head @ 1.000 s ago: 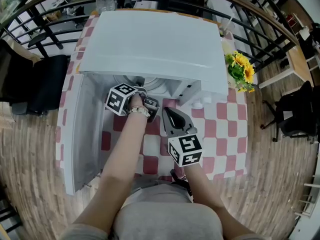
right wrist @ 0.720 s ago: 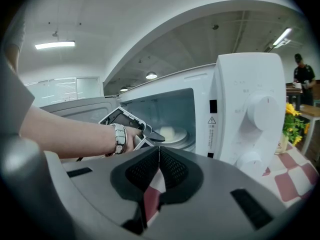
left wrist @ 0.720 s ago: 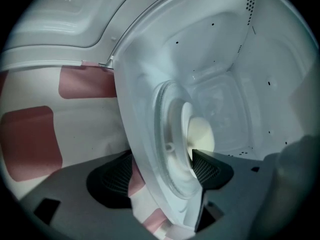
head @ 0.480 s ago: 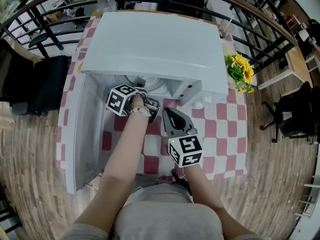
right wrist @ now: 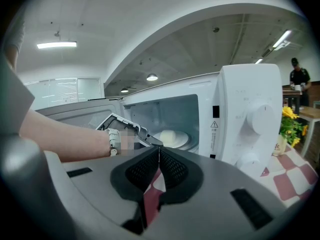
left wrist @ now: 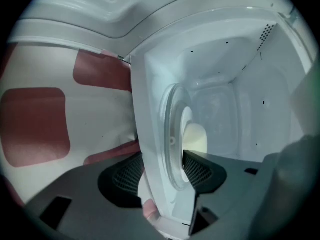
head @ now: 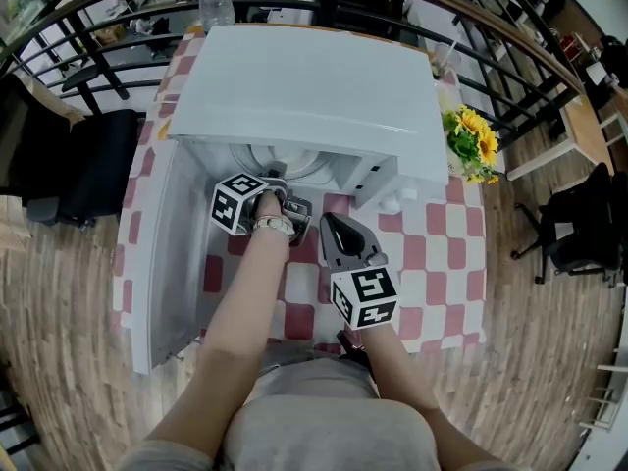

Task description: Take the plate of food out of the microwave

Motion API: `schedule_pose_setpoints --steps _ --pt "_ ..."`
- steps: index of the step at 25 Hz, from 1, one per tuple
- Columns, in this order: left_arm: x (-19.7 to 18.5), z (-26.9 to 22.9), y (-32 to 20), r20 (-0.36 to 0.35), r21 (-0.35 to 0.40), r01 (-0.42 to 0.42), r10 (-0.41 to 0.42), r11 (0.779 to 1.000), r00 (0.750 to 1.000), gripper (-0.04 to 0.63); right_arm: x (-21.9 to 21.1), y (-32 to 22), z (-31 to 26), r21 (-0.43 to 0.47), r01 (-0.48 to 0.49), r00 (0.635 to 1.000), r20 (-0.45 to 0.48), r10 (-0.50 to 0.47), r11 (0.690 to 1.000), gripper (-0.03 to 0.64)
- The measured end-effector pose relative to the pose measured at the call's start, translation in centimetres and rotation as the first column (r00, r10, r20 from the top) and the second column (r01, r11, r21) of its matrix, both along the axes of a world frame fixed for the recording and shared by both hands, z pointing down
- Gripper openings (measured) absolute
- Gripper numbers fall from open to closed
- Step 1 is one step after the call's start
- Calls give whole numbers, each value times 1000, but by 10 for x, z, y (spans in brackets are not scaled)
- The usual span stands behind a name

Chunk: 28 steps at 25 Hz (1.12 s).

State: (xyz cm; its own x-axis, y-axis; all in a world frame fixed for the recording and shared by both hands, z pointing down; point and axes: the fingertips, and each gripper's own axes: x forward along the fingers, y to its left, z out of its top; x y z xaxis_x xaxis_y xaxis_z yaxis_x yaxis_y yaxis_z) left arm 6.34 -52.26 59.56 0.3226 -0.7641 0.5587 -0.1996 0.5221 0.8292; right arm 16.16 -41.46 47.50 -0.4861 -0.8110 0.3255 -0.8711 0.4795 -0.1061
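Note:
The white microwave (head: 304, 86) stands on the checked table with its door (head: 162, 263) swung open to the left. Inside lies a white plate (right wrist: 175, 139) with a pale lump of food (left wrist: 197, 139) on it. My left gripper (head: 278, 180) reaches into the oven's mouth. Its jaws are closing, with the plate's near rim (left wrist: 162, 184) between them and a pad against each face. In the right gripper view the left gripper (right wrist: 156, 142) has its tips at the plate's edge. My right gripper (head: 329, 221) hangs in front of the oven, shut, with nothing between its pads (right wrist: 172, 166).
Sunflowers (head: 473, 135) stand to the right of the microwave, near its dials (right wrist: 260, 119). A water bottle (head: 214, 3) is behind the oven. Black chairs (head: 69, 165) and railings ring the small table (head: 442, 263). A person (right wrist: 298, 76) stands far off at the right.
Both grippers stay where they were: the left at the oven's mouth, the right in front of it. The head view has shifted slightly, and a bit more of the plate shows.

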Motion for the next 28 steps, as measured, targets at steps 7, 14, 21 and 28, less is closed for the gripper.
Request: schedule_pose_setpoints --steps 7,14,21,28 --pt "0 -4 9 -34 14 -5 5 1000 999 217 0 4 -2 5 4 1000 -7 -4 1000 28" --pt "2 -12 16 -51 20 -22 23 1000 998 133 -1 6 -5 13 13 1000 -10 -13 1000 28" --pt "2 -19 19 -72 31 -28 30 999 997 70 -1 7 -8 23 16 1000 -13 -16 1000 28" --pt "2 -22 19 -85 60 -24 29 998 996 31 0 8 -11 32 13 1000 -11 -12 999 28"
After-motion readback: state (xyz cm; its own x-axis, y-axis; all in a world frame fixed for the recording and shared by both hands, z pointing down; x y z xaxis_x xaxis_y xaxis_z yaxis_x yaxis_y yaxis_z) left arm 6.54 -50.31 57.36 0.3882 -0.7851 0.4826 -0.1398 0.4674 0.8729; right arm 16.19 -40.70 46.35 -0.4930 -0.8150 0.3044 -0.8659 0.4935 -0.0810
